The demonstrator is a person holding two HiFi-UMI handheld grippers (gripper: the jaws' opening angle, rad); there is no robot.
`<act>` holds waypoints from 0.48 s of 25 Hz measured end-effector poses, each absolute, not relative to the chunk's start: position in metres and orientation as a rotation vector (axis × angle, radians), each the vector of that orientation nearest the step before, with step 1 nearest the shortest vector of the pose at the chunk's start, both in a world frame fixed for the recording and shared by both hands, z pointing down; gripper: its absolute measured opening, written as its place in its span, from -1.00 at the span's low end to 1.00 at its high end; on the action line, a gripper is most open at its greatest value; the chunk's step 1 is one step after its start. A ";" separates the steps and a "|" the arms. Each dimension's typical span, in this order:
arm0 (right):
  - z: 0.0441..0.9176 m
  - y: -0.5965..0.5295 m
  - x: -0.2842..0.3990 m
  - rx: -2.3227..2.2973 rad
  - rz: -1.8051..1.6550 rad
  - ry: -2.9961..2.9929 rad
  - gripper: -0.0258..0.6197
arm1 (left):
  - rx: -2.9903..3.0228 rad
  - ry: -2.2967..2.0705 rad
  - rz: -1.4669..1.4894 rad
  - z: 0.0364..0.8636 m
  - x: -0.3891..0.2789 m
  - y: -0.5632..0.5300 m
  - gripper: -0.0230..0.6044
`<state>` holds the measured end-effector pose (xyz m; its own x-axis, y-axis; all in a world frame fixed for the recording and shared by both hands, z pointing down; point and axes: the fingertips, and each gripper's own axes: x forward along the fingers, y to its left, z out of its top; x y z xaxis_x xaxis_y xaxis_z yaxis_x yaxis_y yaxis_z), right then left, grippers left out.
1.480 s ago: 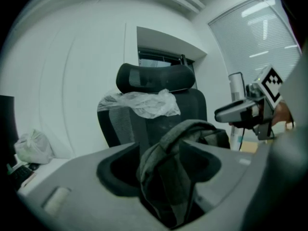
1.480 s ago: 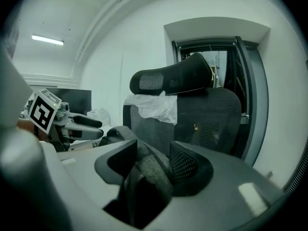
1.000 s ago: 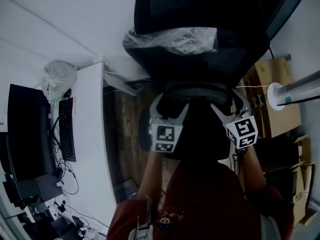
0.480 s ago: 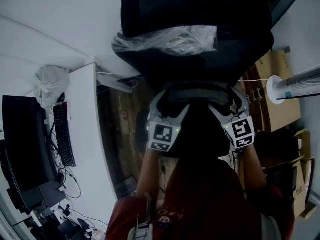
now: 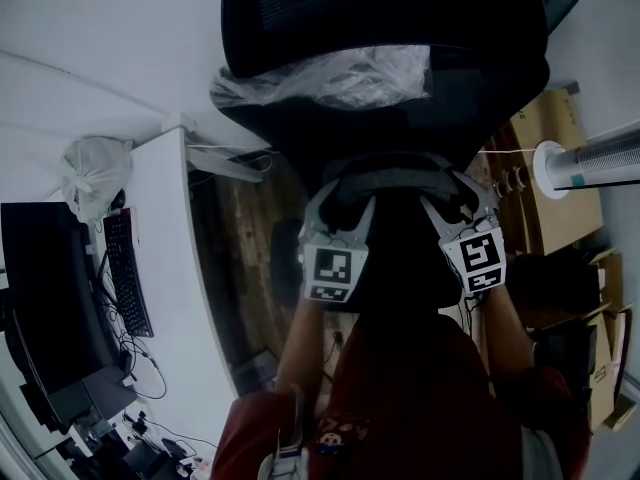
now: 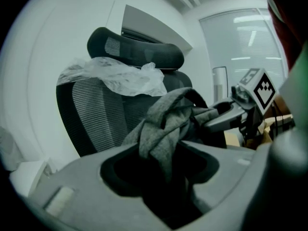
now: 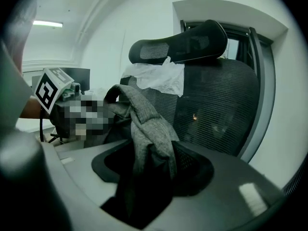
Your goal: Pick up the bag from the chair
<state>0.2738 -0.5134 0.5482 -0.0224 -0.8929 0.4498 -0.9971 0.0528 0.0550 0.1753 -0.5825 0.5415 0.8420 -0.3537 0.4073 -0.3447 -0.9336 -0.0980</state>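
Observation:
A dark bag [image 5: 400, 258] with grey fabric handles hangs between my two grippers, in front of the black mesh office chair [image 5: 380, 28]. My left gripper [image 5: 335, 203] is shut on one grey handle [image 6: 161, 124], which runs up out of its jaws. Over on the other side, my right gripper [image 5: 452, 196] is shut on the other grey handle [image 7: 144, 124]. The bag's body is black and hard to make out against my dark clothes. A crumpled clear plastic sheet [image 5: 330, 76] lies draped over the chair's backrest, also in the left gripper view [image 6: 113, 76] and the right gripper view [image 7: 156, 78].
A white desk [image 5: 185, 268] runs along the left with a keyboard [image 5: 128, 273], a monitor [image 5: 45, 298] and a white plastic bag [image 5: 92, 173]. Cardboard boxes [image 5: 555, 183] and a white fan column [image 5: 590, 158] stand at the right. Wooden floor [image 5: 250, 258] shows between desk and chair.
Both grippers keep their hold on the bag's handles and stay close together. The chair has drifted slightly left in the head view as the camera shifted.

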 end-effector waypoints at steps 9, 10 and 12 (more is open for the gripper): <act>0.547 -0.508 0.266 1.872 0.391 -1.974 -0.31 | -3.007 0.617 -0.675 0.540 0.169 -0.576 -0.30; 0.547 -0.507 0.265 1.872 0.388 -1.975 -0.31 | -3.009 0.622 -0.673 0.540 0.168 -0.575 -0.30; 0.546 -0.504 0.263 1.874 0.383 -1.976 -0.31 | -3.011 0.630 -0.666 0.539 0.166 -0.571 -0.30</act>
